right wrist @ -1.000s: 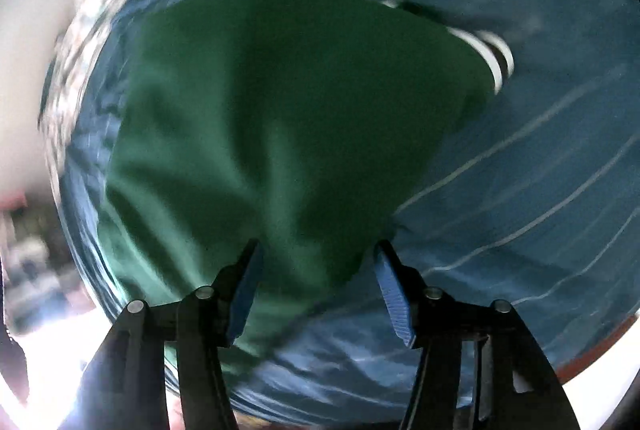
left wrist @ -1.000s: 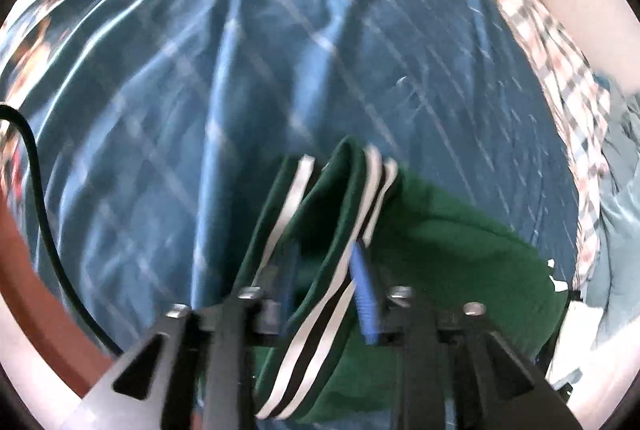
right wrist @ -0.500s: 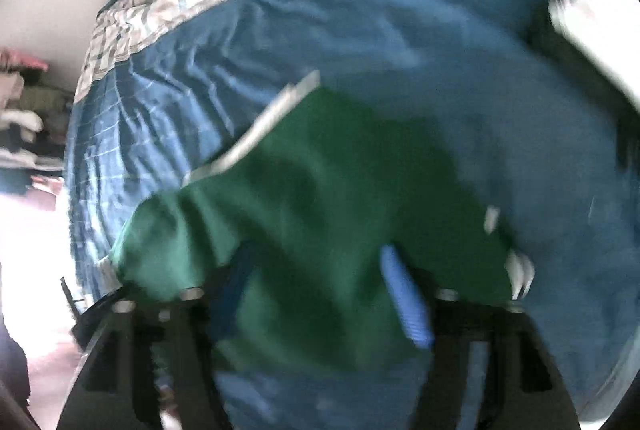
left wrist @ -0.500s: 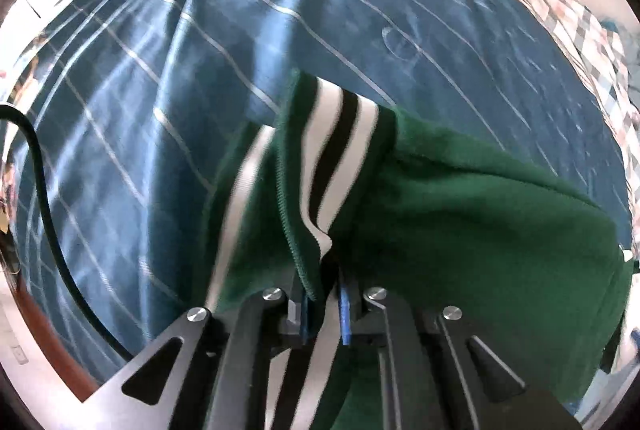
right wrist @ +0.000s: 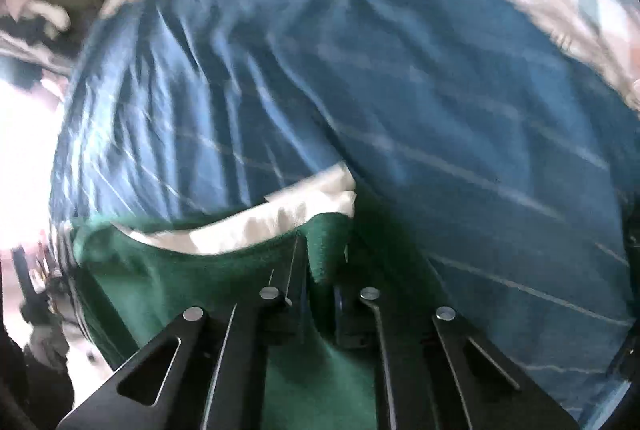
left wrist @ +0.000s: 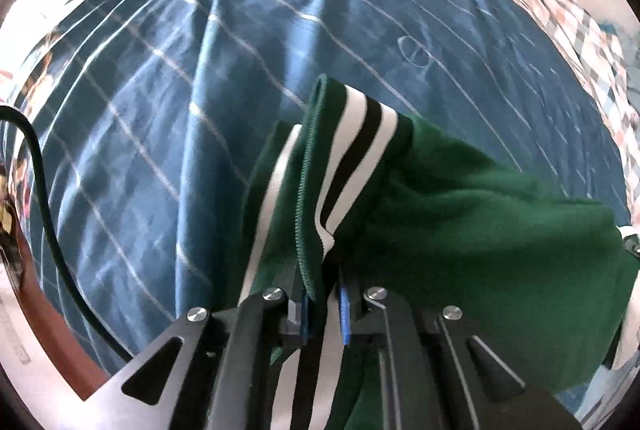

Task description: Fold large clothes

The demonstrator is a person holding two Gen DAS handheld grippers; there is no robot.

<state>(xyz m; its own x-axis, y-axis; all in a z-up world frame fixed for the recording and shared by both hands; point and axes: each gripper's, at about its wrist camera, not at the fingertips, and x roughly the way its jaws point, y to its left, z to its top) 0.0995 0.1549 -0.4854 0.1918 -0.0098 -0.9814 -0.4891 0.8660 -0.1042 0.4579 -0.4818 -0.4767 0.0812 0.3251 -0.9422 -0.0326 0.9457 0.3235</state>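
We have the green sweater (left wrist: 460, 213) pinched in both tools, lifted over the blue bedspread (left wrist: 200, 109) that fills the view ahead of each camera. The left gripper (left wrist: 323, 310) is clamped tight on the striped knit band (left wrist: 352, 149), its blue pads nearly meeting with the ribbed edge squeezed between them; the body of the garment hangs off to the right of that tool. The right gripper (right wrist: 322, 290) is likewise closed on a fold of plain green cloth, with a white inner band (right wrist: 280, 218) curving just ahead and to the left of its fingers. That view is blurred, so we cannot tell which edge of the garment it holds.

We judge the sweater soft, thick and fairly heavy for cloth: it sags and drapes between the two holds and will not keep a shape by itself. The fleece looks grippy, not slippery, and nothing here is fragile. The ribbed band is the firmer place to hold, since it bunches less than the loose body. To fold neatly we should keep both holds on edges or corners and keep the span between them taut.
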